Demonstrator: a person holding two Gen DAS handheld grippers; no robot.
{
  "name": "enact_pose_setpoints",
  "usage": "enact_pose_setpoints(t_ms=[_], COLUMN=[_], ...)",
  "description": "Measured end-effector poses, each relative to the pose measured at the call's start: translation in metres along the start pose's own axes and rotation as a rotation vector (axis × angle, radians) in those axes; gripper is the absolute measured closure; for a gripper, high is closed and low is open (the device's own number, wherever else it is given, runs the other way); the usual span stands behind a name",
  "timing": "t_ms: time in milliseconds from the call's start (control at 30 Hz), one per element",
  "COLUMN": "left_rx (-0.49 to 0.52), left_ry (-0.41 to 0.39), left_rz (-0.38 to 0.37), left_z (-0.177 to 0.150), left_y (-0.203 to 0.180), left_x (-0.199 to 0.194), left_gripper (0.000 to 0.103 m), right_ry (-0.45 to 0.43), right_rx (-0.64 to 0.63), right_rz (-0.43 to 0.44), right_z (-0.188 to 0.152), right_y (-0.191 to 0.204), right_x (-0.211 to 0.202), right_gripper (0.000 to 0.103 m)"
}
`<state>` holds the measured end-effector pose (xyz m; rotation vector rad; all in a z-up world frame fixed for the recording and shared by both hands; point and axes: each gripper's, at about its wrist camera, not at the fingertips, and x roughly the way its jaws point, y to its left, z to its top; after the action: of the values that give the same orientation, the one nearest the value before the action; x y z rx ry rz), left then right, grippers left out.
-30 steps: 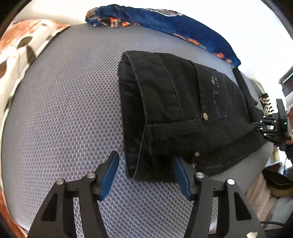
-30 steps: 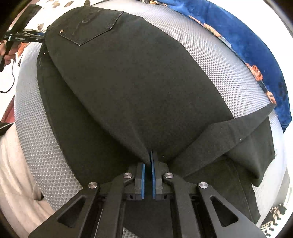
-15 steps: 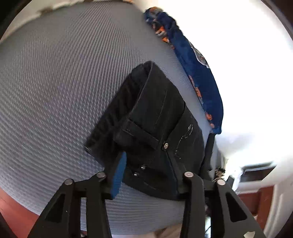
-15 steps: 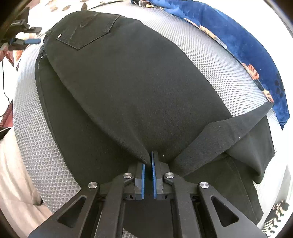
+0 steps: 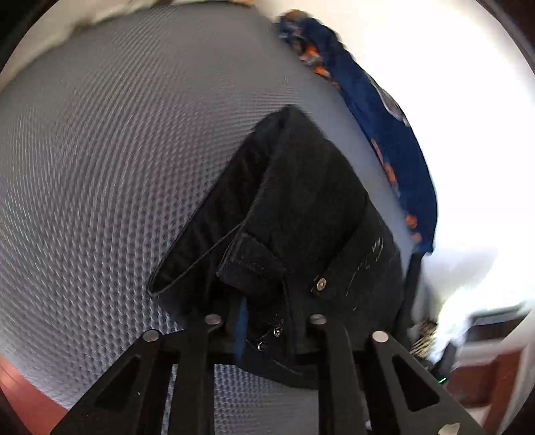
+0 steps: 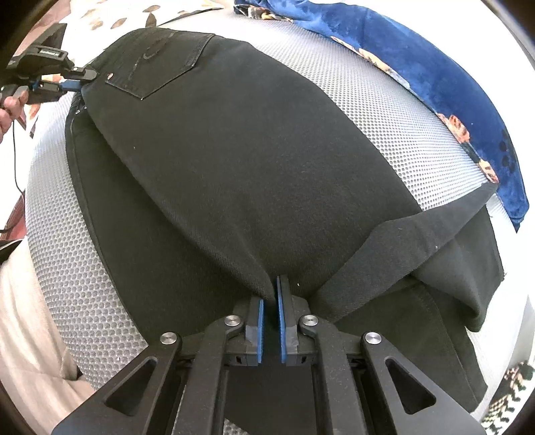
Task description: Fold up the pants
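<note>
Black pants (image 6: 254, 160) lie on a grey mesh surface (image 6: 384, 97), folded lengthwise with the back pocket up. My right gripper (image 6: 271, 291) is shut on the pants' edge near the leg end, where one leg (image 6: 418, 234) folds across. In the left wrist view the waistband end of the pants (image 5: 301, 214) fills the middle. My left gripper (image 5: 267, 321) has its jaws closed on the waistband near the buttons. The left gripper also shows in the right wrist view (image 6: 75, 78) at the waistband corner.
A blue patterned cloth (image 6: 434, 73) lies along the far edge of the mesh surface; it also shows in the left wrist view (image 5: 384, 134). A floral cover (image 6: 100, 13) lies beyond the waistband. A white cloth (image 6: 23, 334) is at the near left.
My left gripper moved in on the waistband, turned, and closed from wide open onto it. The right gripper stayed shut on the pants' edge, barely moving.
</note>
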<state>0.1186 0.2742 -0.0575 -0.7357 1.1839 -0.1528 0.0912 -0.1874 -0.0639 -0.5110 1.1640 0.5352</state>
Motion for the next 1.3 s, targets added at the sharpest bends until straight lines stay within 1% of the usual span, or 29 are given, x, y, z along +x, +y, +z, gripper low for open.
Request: enact_pose_setpoints(t_ms=[100,200,267,333,367,433,533,567,600,667,700,733,767,800,833,933,1000,1033,1100,1167,1233,1267,1300], left_rx=[0.079,0.128,0.145,0.168,0.2,0.232,0.281,0.319,0.345,0.378,0.385,0.386,0.386,0.392,0.399,0.447,0.496,0.538,0.652,0.746,0.804,0.841,0.857], left_ry=[0.03,0.091,0.109,0.122,0.122,0.12,0.108,0.091,0.075,0.047,0.04,0.041,0.04,0.039,0.039,0.049,0.045,0.028,-0.014,-0.044,-0.03,-0.007,0.009], left_rz=[0.014,0.022,0.017,0.034,0.047,0.065,0.112,0.146,0.169,0.193,0.198,0.203,0.194,0.194,0.199,0.219,0.217,0.219,0.209,0.16,0.094,0.049,0.03], left_z=[0.001,-0.005,-0.009,-0.008,-0.007,-0.009,-0.01,-0.013,-0.017,-0.025,-0.032,-0.035,-0.038,-0.045,-0.051,-0.07,-0.082,-0.09,-0.104,-0.127,-0.135,-0.146,-0.149], left_y=[-0.007,0.005,0.01,0.008,0.005,0.002,-0.006,-0.012,-0.021,-0.03,-0.033,-0.036,-0.038,-0.04,-0.038,-0.04,-0.045,-0.054,-0.076,-0.101,-0.132,-0.151,-0.161], left_x=[-0.007,-0.007,-0.006,-0.002,-0.002,0.001,0.006,0.007,0.009,0.009,0.008,0.007,0.005,0.003,-0.002,-0.015,-0.025,-0.031,-0.037,-0.037,-0.029,-0.017,-0.009], left_gripper=[0.09,0.09,0.09,0.09,0.09,0.089,0.087,0.084,0.084,0.083,0.076,0.072,0.062,0.057,0.057,0.057,0.058,0.058,0.058,0.057,0.056,0.056,0.056], right_ry=[0.001,-0.01,-0.011,0.0,0.007,0.019,0.037,0.043,0.024,0.027,0.026,0.024,0.02,0.017,0.016,0.008,-0.003,-0.018,-0.058,-0.09,-0.116,-0.129,-0.14], right_rx=[-0.025,-0.02,-0.031,-0.041,-0.043,-0.048,-0.039,-0.018,-0.001,0.02,0.033,0.032,0.025,0.025,0.028,0.043,0.048,0.05,0.065,0.112,0.195,0.259,0.31], right_rz=[-0.028,-0.001,0.0,0.008,0.02,0.033,0.033,0.032,0.035,0.046,0.053,0.054,0.047,0.043,0.043,0.061,0.082,0.088,0.113,0.133,0.147,0.151,0.148], right_z=[-0.001,-0.006,-0.009,-0.013,-0.016,-0.022,-0.027,-0.028,-0.027,-0.027,-0.027,-0.027,-0.027,-0.027,-0.027,-0.028,-0.031,-0.034,-0.038,-0.044,-0.048,-0.05,-0.051], right_y=[0.005,0.009,0.014,0.02,0.025,0.034,0.04,0.039,0.037,0.034,0.033,0.033,0.034,0.034,0.035,0.035,0.035,0.035,0.03,0.017,-0.003,-0.019,-0.033], right_x=[-0.007,-0.023,-0.031,-0.034,-0.035,-0.032,-0.018,-0.011,-0.011,-0.01,-0.01,-0.01,-0.011,-0.011,-0.011,-0.018,-0.027,-0.034,-0.051,-0.063,-0.072,-0.075,-0.077], right_gripper=[0.096,0.096,0.096,0.096,0.096,0.096,0.096,0.096,0.096,0.094,0.093,0.092,0.091,0.09,0.089,0.077,0.057,0.055,0.054,0.054,0.054,0.054,0.054])
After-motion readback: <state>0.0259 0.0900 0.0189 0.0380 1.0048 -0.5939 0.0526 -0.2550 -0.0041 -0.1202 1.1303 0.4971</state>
